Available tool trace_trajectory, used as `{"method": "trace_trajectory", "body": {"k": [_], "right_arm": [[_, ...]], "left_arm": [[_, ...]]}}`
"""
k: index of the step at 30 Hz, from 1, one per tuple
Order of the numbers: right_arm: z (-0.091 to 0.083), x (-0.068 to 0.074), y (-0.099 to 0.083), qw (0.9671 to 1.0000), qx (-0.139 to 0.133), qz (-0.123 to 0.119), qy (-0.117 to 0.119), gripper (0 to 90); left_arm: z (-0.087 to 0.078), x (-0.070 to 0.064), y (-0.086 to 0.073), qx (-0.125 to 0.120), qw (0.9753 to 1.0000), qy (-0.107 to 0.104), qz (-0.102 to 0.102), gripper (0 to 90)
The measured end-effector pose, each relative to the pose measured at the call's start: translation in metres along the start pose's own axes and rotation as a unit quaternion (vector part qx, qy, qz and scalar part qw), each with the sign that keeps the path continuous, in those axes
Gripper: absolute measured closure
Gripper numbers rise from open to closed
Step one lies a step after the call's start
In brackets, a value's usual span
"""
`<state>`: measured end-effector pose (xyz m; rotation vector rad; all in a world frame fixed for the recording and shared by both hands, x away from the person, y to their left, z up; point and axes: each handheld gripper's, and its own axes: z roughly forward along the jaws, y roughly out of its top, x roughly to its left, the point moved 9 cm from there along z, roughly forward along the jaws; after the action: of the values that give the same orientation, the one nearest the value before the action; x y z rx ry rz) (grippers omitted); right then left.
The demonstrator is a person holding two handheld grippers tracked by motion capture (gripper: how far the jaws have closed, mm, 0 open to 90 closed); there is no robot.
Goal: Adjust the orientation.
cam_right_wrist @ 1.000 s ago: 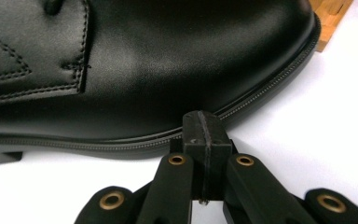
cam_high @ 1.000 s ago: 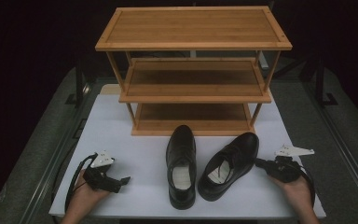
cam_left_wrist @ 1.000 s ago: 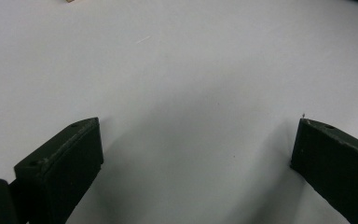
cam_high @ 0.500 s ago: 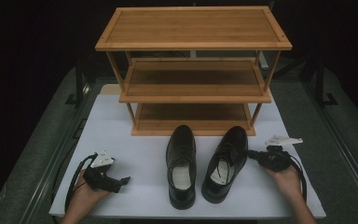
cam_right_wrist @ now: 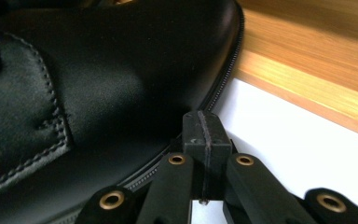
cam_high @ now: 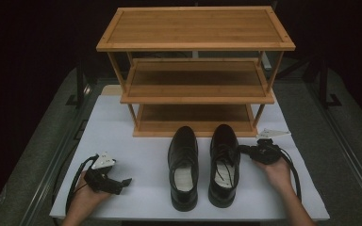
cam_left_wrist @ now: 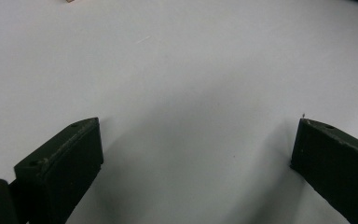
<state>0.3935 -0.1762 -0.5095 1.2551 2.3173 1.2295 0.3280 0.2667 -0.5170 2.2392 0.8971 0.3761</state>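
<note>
near the front edge of the white tabletop (cam_high: 136, 141), two black dress shoes stood side by side with their toes toward the bamboo shoe rack (cam_high: 195, 70), which sat at the back edge. the left shoe (cam_high: 184, 167) and the right shoe (cam_high: 224, 165) were close together and roughly parallel, toes just short of the rack's bottom shelf. the right gripper (cam_high: 245, 151) lay against the outer side of the right shoe, its jaws pressed together with nothing between them; in the right gripper view those closed tips (cam_right_wrist: 206, 135) touched the shoe's welt (cam_right_wrist: 223, 88) rather than clamping it. by the look of it, the step in hand was nudging that shoe into line with its mate, not lifting it. the left gripper (cam_high: 122, 182) rested near the front left corner, well apart from both shoes, its jaws spread wide over bare tabletop (cam_left_wrist: 191, 70) in the left gripper view. the likely next move would call for the right jaws to part and take a shoe by its collar or heel, so it could be carried onto a shelf.
</note>
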Motion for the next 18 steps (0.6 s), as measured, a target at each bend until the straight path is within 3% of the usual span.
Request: {"method": "trace_trajectory", "body": {"k": [10,18], "right_arm": [[0.011,0.007,0.008,1.0000,0.001,-0.008,0.005,90.0],[-0.010,0.021,-0.001,0.9995,-0.005,-0.021,0.021,90.0]], "left_arm": [[0.000,0.000,0.000,0.000,1.0000,0.000,0.000,1.3],[0.000,0.000,0.000,0.000,1.0000,0.000,0.000,1.3]]}}
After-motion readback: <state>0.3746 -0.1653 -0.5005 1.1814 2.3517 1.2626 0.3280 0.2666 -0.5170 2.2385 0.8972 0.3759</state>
